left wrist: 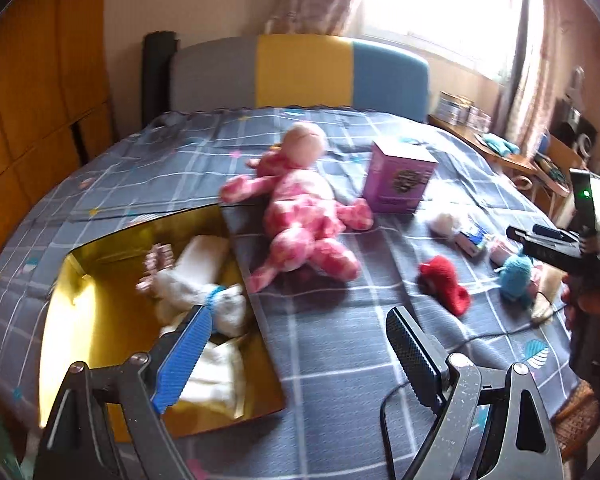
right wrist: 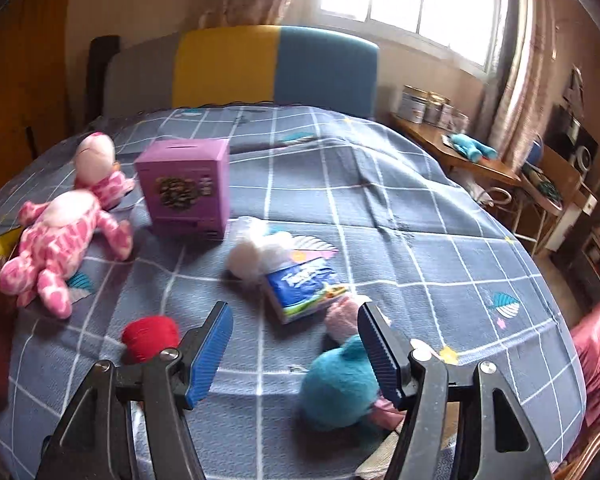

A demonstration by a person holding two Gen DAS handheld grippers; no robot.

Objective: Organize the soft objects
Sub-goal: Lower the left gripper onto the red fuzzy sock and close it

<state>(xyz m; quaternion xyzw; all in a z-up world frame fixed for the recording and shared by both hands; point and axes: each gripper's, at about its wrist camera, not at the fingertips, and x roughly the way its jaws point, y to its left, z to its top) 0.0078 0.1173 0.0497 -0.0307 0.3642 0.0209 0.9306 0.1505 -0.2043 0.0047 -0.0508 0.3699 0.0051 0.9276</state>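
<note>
A gold-lined box (left wrist: 100, 320) lies open on the bed at the left, holding a white plush toy (left wrist: 204, 292) and white cloth. My left gripper (left wrist: 296, 356) hangs open and empty over the box's right edge. A pink spotted plush (left wrist: 300, 208) (right wrist: 60, 236) lies on the bedspread just beyond. My right gripper (right wrist: 296, 348) is open with nothing between its pads, above a teal plush (right wrist: 340, 384) (left wrist: 516, 276) and a red yarn ball (right wrist: 150, 336) (left wrist: 444, 280). A white fluffy toy (right wrist: 252, 256) and a tissue pack (right wrist: 304, 284) lie ahead. The right gripper's body (left wrist: 556, 248) shows at the right edge.
A purple box (right wrist: 184, 188) (left wrist: 396, 180) stands mid-bed. The headboard (left wrist: 300, 72) closes the far side. A wooden desk (right wrist: 480, 160) with tins and clutter is to the right. A black cable (left wrist: 460, 344) trails over the plaid bedspread (right wrist: 380, 220).
</note>
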